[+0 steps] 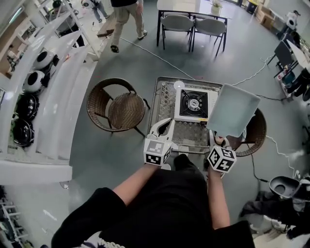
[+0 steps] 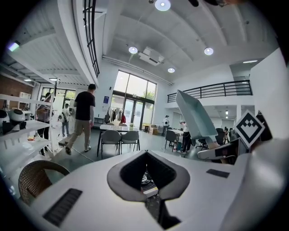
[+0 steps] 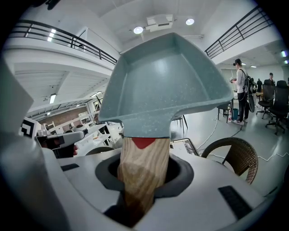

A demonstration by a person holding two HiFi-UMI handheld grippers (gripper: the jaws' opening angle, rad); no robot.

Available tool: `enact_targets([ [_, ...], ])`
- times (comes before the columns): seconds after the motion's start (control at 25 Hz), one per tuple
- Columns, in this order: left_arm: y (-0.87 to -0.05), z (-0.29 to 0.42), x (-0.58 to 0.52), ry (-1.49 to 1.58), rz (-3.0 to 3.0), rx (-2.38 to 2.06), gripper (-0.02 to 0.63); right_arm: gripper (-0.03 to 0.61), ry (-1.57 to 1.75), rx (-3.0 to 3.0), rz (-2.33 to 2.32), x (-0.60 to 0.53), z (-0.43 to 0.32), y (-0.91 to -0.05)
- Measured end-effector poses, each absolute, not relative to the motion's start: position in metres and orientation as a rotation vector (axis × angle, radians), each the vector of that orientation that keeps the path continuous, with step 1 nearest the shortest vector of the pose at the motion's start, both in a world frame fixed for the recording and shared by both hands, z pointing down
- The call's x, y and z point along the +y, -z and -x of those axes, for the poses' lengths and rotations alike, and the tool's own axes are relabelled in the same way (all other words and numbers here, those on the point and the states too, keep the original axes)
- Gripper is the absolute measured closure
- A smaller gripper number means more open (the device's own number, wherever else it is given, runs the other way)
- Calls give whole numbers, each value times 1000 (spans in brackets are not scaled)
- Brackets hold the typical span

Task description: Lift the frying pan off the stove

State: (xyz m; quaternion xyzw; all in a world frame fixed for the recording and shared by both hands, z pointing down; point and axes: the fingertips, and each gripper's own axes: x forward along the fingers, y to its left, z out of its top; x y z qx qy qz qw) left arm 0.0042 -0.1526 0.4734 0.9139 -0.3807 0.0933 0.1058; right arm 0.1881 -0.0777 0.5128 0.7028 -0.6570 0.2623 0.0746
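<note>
The frying pan point(image 1: 232, 110) is a square, pale grey-green pan with a wooden handle point(image 3: 142, 171). It hangs tilted in the air to the right of the portable gas stove point(image 1: 193, 103), clear of the burner. My right gripper point(image 1: 220, 141) is shut on the handle, and in the right gripper view the pan point(image 3: 169, 76) rises straight above the jaws point(image 3: 143, 180). My left gripper point(image 1: 170, 122) hovers over the front left part of the metal table point(image 1: 164, 104), jaws together and holding nothing. In the left gripper view the pan point(image 2: 195, 115) shows to the upper right.
A wicker chair point(image 1: 120, 107) stands left of the table and another point(image 1: 254, 133) at its right. White shelves with helmets point(image 1: 29, 97) line the left side. Farther off are a table with grey chairs point(image 1: 193, 24), a walking person point(image 1: 127, 14) and cables on the floor.
</note>
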Motion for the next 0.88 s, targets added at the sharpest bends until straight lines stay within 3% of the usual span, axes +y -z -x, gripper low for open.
enact_targets([
  [0.88,-475,-9,-156,-274,-2679,-1120,603,451,-768,-1999,-2041,-92,-178,-522],
])
